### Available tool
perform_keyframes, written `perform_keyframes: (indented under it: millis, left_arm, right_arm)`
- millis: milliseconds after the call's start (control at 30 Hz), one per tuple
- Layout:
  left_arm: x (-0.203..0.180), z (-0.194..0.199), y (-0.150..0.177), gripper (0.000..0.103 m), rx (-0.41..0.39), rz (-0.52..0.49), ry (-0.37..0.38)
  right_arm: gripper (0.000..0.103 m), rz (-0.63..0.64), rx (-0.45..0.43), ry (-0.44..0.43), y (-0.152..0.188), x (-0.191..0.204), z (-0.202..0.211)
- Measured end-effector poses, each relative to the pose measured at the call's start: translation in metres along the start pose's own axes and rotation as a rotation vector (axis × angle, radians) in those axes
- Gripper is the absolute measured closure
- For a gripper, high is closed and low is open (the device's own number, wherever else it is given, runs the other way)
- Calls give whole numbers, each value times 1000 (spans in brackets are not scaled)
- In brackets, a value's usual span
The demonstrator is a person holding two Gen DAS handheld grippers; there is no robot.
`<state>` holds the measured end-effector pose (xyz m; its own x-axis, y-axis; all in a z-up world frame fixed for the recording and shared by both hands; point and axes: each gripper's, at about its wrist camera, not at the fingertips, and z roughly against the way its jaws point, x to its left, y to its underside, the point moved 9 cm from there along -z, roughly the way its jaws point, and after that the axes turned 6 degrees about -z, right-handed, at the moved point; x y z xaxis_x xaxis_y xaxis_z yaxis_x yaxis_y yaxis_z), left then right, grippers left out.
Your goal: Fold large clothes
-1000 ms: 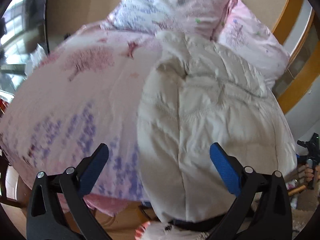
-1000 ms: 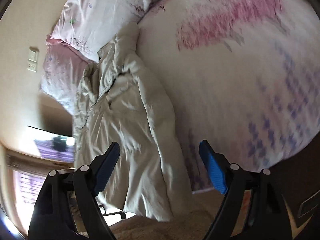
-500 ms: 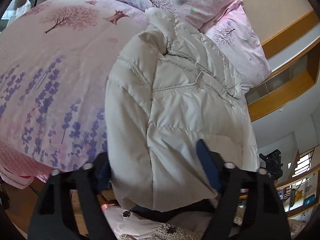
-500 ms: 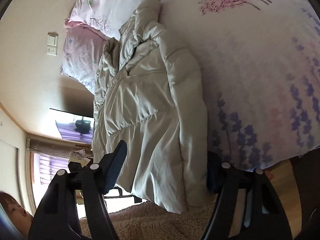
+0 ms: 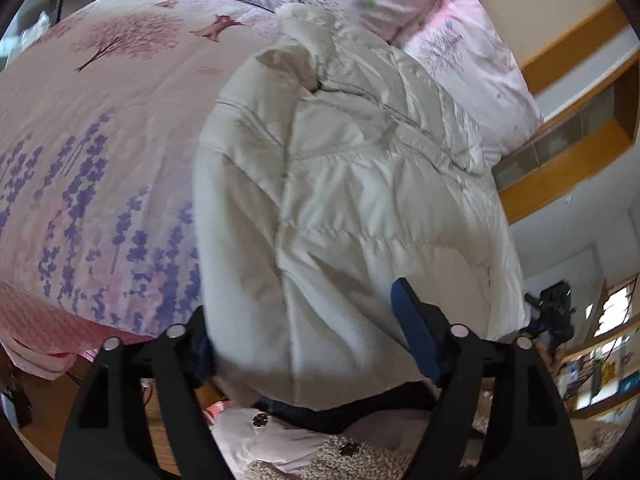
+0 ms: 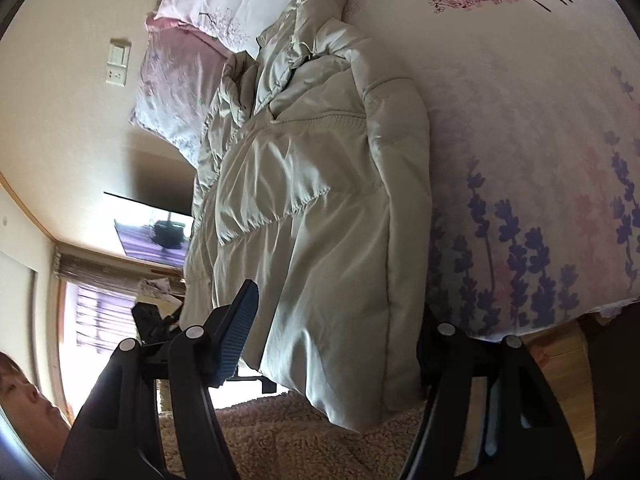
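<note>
Puffer jacket (image 5: 344, 216), cream, quilted, lying lengthwise along one side edge of bed (image 5: 100, 168), hem hanging over foot edge, collar up by pillows (image 5: 460, 40).

Left gripper (image 5: 308, 340): jaws fairly wide, straddling hem bulk; just been reopening slightly after closing in. One pad hidden behind fabric, so pinch not confirmed.

Right gripper (image 6: 340, 336): jaws medium-wide around hem corner, just been closing; far pad hidden, grip uncertain.

Risks, judged:
- slippery shell plus thick fill: shallow bite likely to slide off on lift;
- only top layer caught, layers separating, fold going crooked;
- overhanging hem dragging whole jacket off foot edge.

Surroundings: floral duvet (image 6: 540, 160) free beside jacket; pillows crowding collar end; wall switch plate (image 6: 119, 62); person's fleece garment (image 6: 304, 440) just below hem.
</note>
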<state>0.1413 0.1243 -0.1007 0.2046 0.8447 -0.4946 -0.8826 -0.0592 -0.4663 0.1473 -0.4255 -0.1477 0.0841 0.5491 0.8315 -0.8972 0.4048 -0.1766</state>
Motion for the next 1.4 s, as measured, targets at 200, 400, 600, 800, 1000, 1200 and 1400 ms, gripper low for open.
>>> perform_keyframes:
  millis: [200, 400, 600, 800, 1000, 1200, 1400]
  left_arm:
    - [2, -2, 0, 76, -4, 78, 69]
    - [-1, 11, -17, 88, -58, 82, 80]
    - [-9, 38, -53, 89, -162, 51, 73]
    - [-22, 62, -96, 89, -277, -10, 33]
    - [-35, 74, -156, 89, -373, -56, -33]
    - [-40, 59, -243, 89, -402, -20, -70]
    - [-27, 24, -295, 89, -379, 29, -108]
  right_arm:
    - [77, -17, 7, 37, 5, 1, -4]
    - [85, 20, -83, -21, -7, 25, 9]
    - [86, 126, -180, -46, -25, 71, 26]
    - [87, 245, -296, -50, -55, 121, 38]
    - [87, 364, -431, 17, -103, 176, 39]
    - [87, 358, -498, 39, -171, 214, 24]
    - [87, 307, -513, 94, -235, 214, -4]
